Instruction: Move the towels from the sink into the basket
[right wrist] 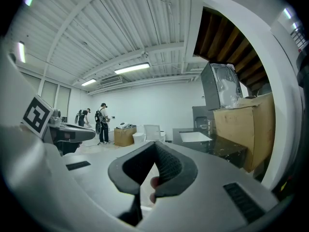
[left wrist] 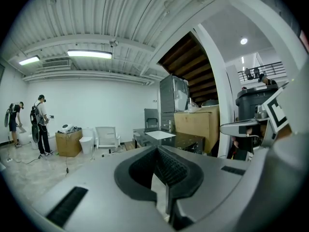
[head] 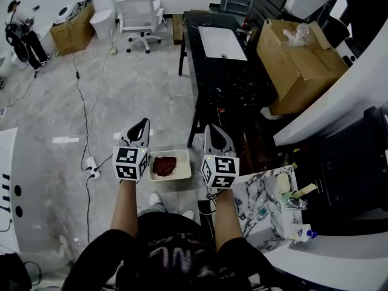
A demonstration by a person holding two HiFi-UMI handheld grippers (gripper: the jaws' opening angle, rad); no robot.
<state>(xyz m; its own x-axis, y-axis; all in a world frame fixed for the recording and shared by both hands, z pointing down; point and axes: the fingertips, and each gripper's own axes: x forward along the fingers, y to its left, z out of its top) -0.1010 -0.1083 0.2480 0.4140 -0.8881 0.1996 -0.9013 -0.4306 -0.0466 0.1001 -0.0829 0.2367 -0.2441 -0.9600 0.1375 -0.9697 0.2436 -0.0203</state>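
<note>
A white basket [head: 185,162] stands on the floor in front of me with a dark red towel [head: 164,165] lying in it. In the head view both grippers are held level above it. My left gripper [head: 142,124] hangs over the basket's left edge and my right gripper [head: 213,130] just beyond its right edge. The left gripper [left wrist: 158,149] has its jaws together with nothing between them. The right gripper [right wrist: 155,145] is also shut and empty. A reddish patch shows through the slit under its pads. The marble-patterned sink counter [head: 262,193] is at my right; no towel is visible there.
A black table [head: 218,59] and a large cardboard box [head: 300,65] stand ahead and to the right. A white chair [head: 140,18], a box and cables [head: 85,120] are on the floor at the back left, and a person [head: 21,35] stands far left. A faucet [head: 294,204] and bottle [head: 302,234] are by the sink.
</note>
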